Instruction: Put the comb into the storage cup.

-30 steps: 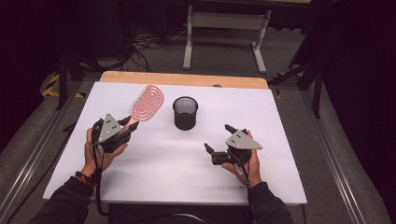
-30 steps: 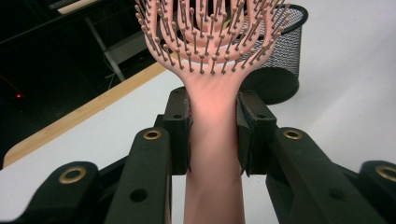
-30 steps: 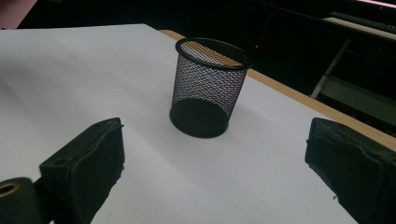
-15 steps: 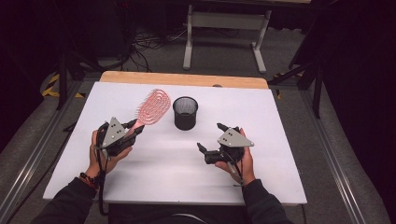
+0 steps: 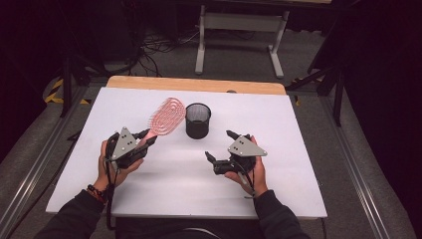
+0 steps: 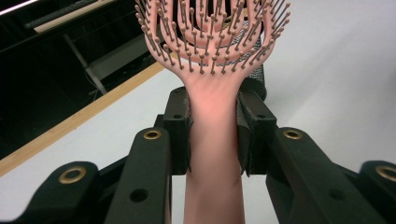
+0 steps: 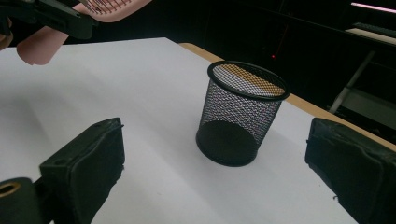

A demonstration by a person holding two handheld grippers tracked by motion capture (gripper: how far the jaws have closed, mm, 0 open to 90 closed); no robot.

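While the high view looks down on the white table (image 5: 278, 149), the left gripper (image 5: 142, 144) holds the pink hairbrush (image 5: 166, 115) by its handle, the head raised just left of the black mesh cup (image 5: 198, 120), and the right gripper (image 5: 219, 145) hovers near the cup with jaws spread and empty. In the left gripper view, both pads clamp the hairbrush (image 6: 212, 116) handle, the bristled head hiding most of the cup (image 6: 254, 74). In the right gripper view, the cup (image 7: 240, 114) stands upright on the table (image 7: 140, 93) beyond the wide-open jaws.
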